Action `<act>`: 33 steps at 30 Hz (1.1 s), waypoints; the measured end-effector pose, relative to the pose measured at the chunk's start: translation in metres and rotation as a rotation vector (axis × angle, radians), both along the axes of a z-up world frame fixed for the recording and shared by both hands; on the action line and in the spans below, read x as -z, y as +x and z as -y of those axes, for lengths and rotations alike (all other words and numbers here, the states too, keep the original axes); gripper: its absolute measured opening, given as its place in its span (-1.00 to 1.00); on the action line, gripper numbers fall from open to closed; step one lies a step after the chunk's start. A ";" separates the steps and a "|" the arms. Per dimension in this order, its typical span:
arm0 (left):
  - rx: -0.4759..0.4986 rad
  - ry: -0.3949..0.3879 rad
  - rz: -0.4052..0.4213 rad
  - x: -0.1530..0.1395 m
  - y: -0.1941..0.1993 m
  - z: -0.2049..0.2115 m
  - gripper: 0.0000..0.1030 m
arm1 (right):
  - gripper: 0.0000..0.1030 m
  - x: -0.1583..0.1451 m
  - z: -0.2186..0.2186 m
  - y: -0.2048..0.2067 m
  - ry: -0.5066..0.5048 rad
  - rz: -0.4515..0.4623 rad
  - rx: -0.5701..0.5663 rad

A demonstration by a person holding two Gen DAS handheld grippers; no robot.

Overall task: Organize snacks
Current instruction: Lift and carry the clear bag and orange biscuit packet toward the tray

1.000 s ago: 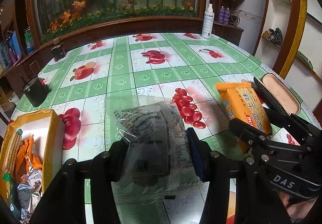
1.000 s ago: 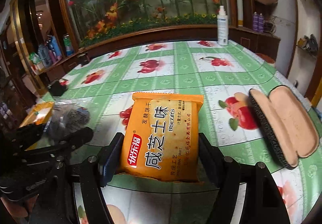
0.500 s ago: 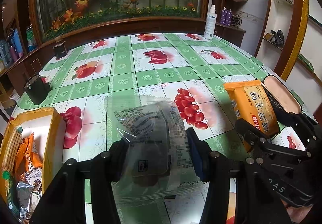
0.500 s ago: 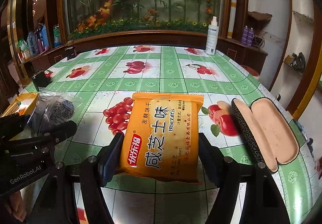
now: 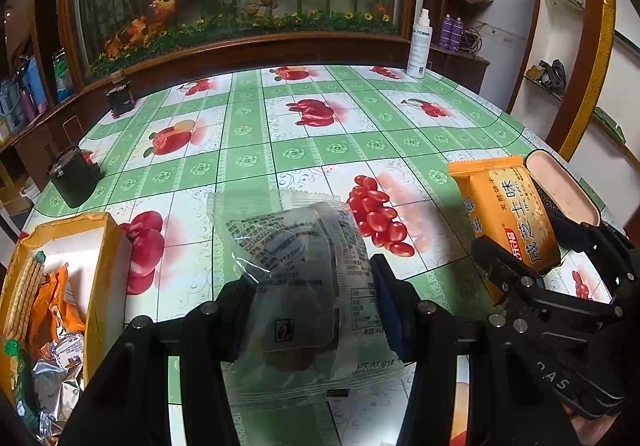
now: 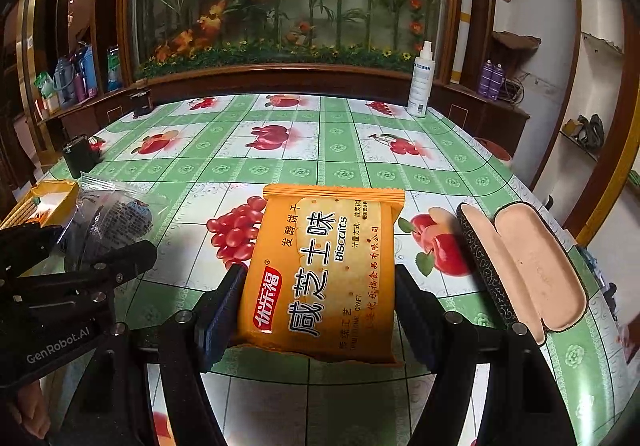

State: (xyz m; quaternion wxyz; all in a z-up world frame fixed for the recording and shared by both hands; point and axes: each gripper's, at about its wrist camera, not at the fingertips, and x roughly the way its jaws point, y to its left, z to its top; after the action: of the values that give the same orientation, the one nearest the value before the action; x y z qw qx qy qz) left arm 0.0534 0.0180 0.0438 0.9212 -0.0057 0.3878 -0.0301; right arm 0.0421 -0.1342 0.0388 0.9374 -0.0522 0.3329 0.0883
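My left gripper (image 5: 310, 298) is shut on a clear plastic snack packet (image 5: 296, 266) with a dark cake inside, held above the table. My right gripper (image 6: 320, 306) is shut on an orange biscuit packet (image 6: 324, 270) with Chinese print, also lifted. Each gripper shows in the other's view: the right one with the orange packet (image 5: 504, 213) at the right, the left one with the clear packet (image 6: 108, 217) at the left. A yellow box (image 5: 96, 258) with several snacks inside stands at the lower left of the left wrist view.
An open glasses case (image 6: 524, 266) lies right of the orange packet. A dark cup (image 5: 74, 177) stands near the left table edge, a small dark holder (image 5: 120, 97) farther back. A white spray bottle (image 6: 420, 81) stands at the far right. The green fruit-print tablecloth (image 6: 320, 149) covers the table.
Both grippers have risen and tilted up slightly with their packets still held. The right gripper has turned a little to the right; the glasses case now sits closer to centre.
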 end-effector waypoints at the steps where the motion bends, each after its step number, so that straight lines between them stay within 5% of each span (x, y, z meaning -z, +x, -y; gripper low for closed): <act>1: -0.003 0.000 0.003 0.000 0.000 0.000 0.00 | 0.48 0.000 0.000 0.000 0.002 0.000 0.001; 20: -0.001 -0.035 0.053 -0.019 -0.013 -0.004 0.00 | 0.48 0.004 0.006 0.002 0.018 -0.026 0.062; 33: 0.025 -0.112 0.084 -0.038 -0.045 -0.006 0.00 | 0.48 0.001 0.009 -0.069 0.080 -0.061 0.050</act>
State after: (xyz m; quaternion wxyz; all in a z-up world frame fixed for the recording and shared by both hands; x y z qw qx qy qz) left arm 0.0082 0.0241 0.0821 0.9344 -0.0512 0.3467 -0.0636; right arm -0.0269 -0.1435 0.0373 0.9301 -0.0037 0.3587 0.0797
